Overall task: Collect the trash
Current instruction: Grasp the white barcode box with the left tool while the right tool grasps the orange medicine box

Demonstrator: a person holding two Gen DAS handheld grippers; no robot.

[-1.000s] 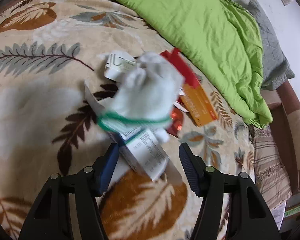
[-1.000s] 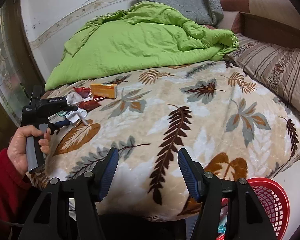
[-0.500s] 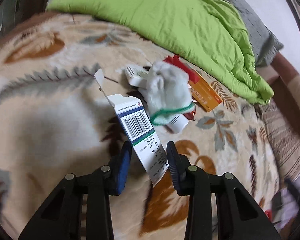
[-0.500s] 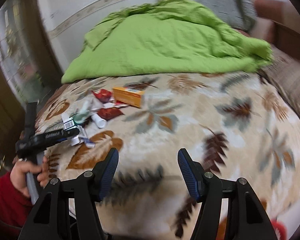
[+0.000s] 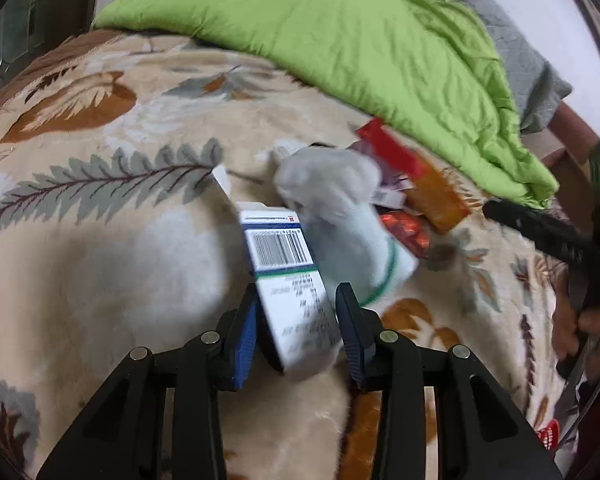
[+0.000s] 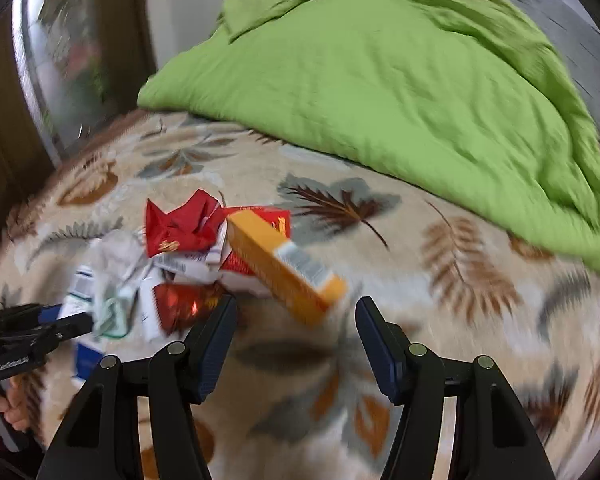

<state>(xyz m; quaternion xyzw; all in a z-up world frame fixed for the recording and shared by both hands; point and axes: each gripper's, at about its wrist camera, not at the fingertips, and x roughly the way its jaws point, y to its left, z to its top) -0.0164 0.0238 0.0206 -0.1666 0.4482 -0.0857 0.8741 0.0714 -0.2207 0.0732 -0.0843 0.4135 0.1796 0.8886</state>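
Note:
My left gripper [image 5: 296, 320] has a white carton with a barcode [image 5: 284, 264] between its pads, raised off the leaf-patterned blanket [image 5: 100, 248]; the pads touch its sides while the jaws are opening slightly. Behind it lies a white sock-like cloth with a green band [image 5: 340, 208]. My right gripper [image 6: 296, 320] is open and holds nothing, just short of an orange box [image 6: 284, 264]. Left of that box lie a red wrapper [image 6: 180, 224], a shiny red wrapper [image 6: 180, 304] and the white cloth [image 6: 112, 276]. In the right wrist view, the left gripper [image 6: 80, 322] sits at the pile's left edge.
A crumpled green quilt [image 6: 380, 80] covers the far side of the bed, with a grey pillow [image 5: 532, 68] behind it. A red basket [image 5: 548, 436] shows at the lower right. A hand with the other gripper's handle [image 5: 580, 320] is at the right.
My left gripper shut on the white carton and lifted it off the blanket. My right gripper swung left across the bed and now faces the trash pile up close.

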